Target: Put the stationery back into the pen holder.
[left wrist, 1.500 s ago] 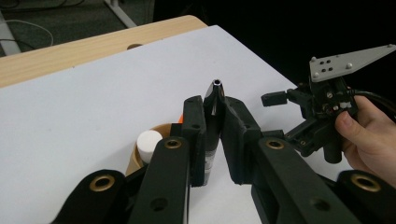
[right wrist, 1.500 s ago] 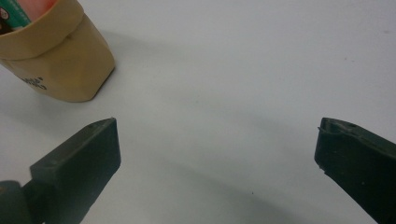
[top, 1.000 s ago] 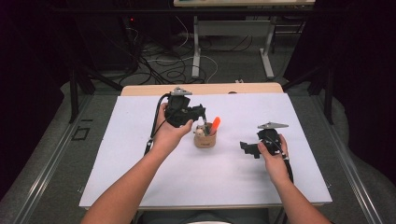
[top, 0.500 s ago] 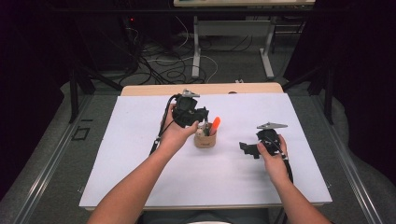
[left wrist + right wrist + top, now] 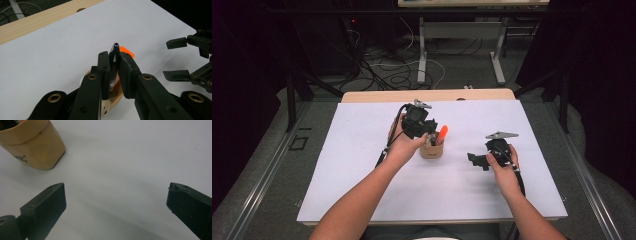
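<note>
Over a white-topped table (image 5: 362,190), a person's left gripper (image 5: 428,134) hangs above a small tan paper cup (image 5: 432,150), its jaws closed narrow on a slim black pen-like tool (image 5: 113,63) held upright between the pads. An orange-tipped marker (image 5: 442,133) already stands in the cup, leaning toward the far right. From the left gripper view, the black tool's lower end seems to sit at or just inside the cup's rim, though the jaws hide the exact contact. The right gripper (image 5: 479,160) rests on the table well to the right of the cup, jaws spread wide with nothing between them, pointed toward the cup. By the look of it, the job of loading the cup is partly done: one item is in, a second is over the mouth and not yet released. What is left is to lower it fully and open the jaws.
</note>
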The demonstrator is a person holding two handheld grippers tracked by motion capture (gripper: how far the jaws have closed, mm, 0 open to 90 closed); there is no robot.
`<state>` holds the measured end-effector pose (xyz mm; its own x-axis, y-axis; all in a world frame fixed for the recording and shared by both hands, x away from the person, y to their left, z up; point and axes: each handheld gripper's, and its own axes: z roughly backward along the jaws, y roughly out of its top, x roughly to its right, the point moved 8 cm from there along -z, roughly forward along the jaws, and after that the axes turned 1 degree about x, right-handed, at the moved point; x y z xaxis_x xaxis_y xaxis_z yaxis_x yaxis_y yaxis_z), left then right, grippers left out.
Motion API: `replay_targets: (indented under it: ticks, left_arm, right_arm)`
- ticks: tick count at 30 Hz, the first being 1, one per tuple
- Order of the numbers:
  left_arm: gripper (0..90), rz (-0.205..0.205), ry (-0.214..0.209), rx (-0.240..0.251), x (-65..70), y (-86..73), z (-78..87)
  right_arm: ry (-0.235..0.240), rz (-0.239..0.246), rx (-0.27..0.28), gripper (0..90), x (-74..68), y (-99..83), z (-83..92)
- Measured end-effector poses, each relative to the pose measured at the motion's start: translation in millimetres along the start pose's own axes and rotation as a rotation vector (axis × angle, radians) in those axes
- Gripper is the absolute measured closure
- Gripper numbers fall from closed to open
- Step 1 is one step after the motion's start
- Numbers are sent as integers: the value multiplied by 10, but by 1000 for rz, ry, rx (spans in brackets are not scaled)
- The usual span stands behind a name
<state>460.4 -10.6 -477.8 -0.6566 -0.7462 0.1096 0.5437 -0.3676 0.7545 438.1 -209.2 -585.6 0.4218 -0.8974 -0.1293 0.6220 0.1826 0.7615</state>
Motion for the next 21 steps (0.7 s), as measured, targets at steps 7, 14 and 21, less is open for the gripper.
replay_targets:
  ticks: [7,14,21]
  left_arm:
    - [804,10,1,-17,-3,-60,-76]
    - [800,-2,2,-32,-8,-91,-113]
    - [742,2,2,8,-11,-45,-72]
  right_arm:
    - [3,10,-1,28,-8,-4,-12]
    - [7,16,-4,29,-14,-10,-20]
    - [6,16,-5,30,-16,-11,-20]
